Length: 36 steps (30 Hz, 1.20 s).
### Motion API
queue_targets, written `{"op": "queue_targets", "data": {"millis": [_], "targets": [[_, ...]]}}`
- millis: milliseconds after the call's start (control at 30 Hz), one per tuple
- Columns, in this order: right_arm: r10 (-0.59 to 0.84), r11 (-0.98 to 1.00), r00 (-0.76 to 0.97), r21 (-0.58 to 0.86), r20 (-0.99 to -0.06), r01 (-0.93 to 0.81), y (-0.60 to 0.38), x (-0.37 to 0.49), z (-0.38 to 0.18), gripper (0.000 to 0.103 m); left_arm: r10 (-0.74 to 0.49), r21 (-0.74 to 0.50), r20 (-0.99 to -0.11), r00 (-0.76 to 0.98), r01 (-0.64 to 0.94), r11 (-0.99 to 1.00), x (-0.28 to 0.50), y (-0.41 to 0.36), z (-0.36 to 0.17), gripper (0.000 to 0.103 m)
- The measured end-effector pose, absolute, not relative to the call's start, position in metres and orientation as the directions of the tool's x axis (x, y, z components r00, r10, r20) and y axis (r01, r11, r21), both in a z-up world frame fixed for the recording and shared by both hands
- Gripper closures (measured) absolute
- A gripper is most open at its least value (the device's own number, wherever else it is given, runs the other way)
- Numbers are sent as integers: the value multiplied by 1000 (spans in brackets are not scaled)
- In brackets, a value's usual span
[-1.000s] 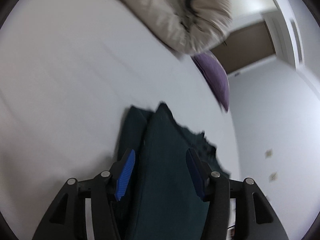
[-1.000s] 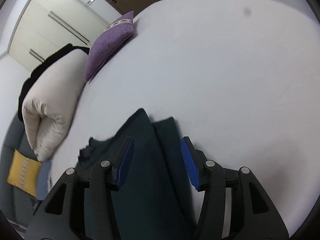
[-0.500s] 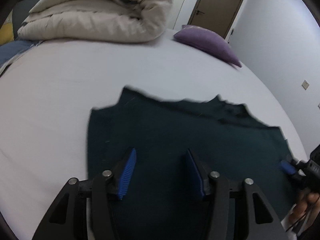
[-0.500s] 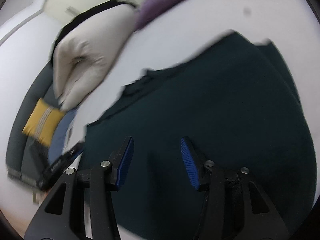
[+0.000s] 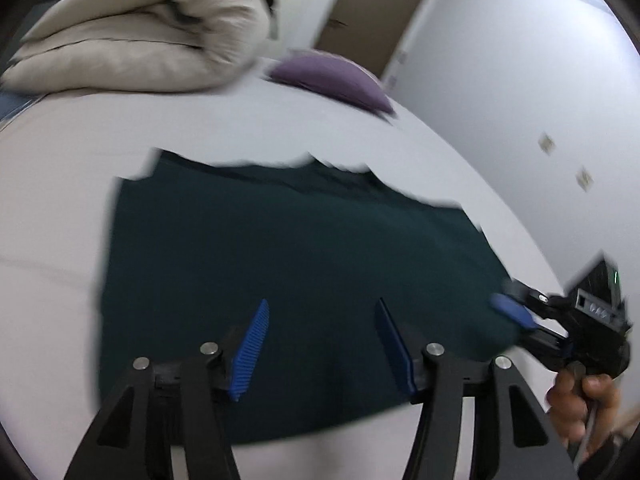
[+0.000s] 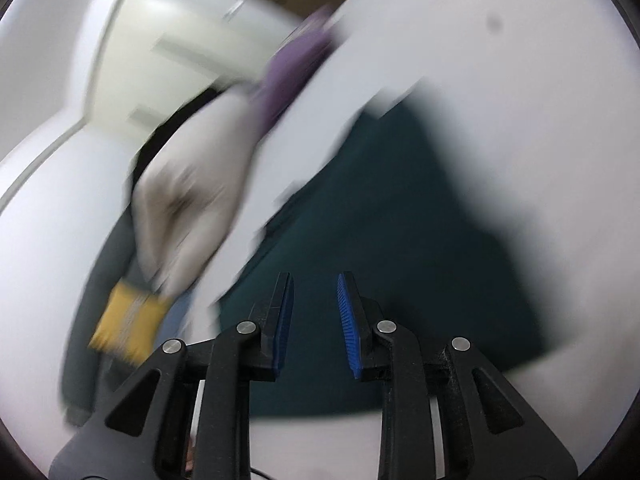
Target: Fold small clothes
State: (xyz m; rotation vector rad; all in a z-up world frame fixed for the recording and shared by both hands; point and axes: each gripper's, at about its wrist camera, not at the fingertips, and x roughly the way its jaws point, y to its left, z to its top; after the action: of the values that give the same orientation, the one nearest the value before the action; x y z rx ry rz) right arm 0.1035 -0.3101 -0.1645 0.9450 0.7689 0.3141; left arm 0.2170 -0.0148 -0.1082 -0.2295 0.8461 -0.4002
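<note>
A dark green knitted garment [image 5: 288, 256] lies spread flat on the white bed sheet [image 5: 60, 184], its far edge uneven and blurred, its near edge running just ahead of the left hand-held gripper [image 5: 322, 344]. That gripper's two blue ribbed pads stand well apart over the cloth and its jaws are opening; the fabric passes beneath them and neither pad presses on it, so it is released. At the garment's right-hand edge in the left wrist view the right hand-held gripper [image 5: 506, 310] shows side-on, carried by a person's hand [image 5: 580, 404]; its blue pads sit at the cloth's corner, but blur prevents telling whether they touch it. In the right wrist view the right hand-held gripper [image 6: 314, 320] has its jaws closing, a narrow gap between the pads, and the green cloth [image 6: 400, 240] seen through that gap lies below and beyond them, not pinched. The view is heavily smeared. Beyond the garment a rolled cream quilt [image 5: 148, 36] rests at the far side of the bed, and a purple cushion [image 5: 332, 76] lies just to its right. A brown door [image 5: 372, 8] and a pale wall [image 5: 540, 60] with two small wall plates stand behind. A yellow cushion [image 6: 128, 320] appears at the lower left of the right wrist view, beside the quilt.
</note>
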Motion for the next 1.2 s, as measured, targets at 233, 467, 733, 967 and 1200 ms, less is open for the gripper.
{"op": "queue_targets", "data": {"millis": [233, 467, 733, 967, 1200], "targets": [[693, 494, 546, 861, -472, 117, -243, 123, -231, 79, -451, -426, -716, 533, 178, 887, 223, 29, -148, 76], [443, 391, 792, 885, -420, 251, -361, 72, -232, 81, -458, -507, -687, 563, 79, 858, 213, 105, -154, 90], [216, 448, 866, 834, -451, 322, -426, 15, -177, 73, -348, -463, -648, 678, 12, 886, 190, 131, -108, 51], [433, 533, 810, 837, -395, 123, -354, 127, -137, 52, -358, -383, -619, 699, 130, 915, 261, 58, -80, 51], [562, 542, 691, 834, -455, 109, -276, 284, -167, 51, -308, -293, -678, 668, 138, 946, 342, 19, -108, 51]]}}
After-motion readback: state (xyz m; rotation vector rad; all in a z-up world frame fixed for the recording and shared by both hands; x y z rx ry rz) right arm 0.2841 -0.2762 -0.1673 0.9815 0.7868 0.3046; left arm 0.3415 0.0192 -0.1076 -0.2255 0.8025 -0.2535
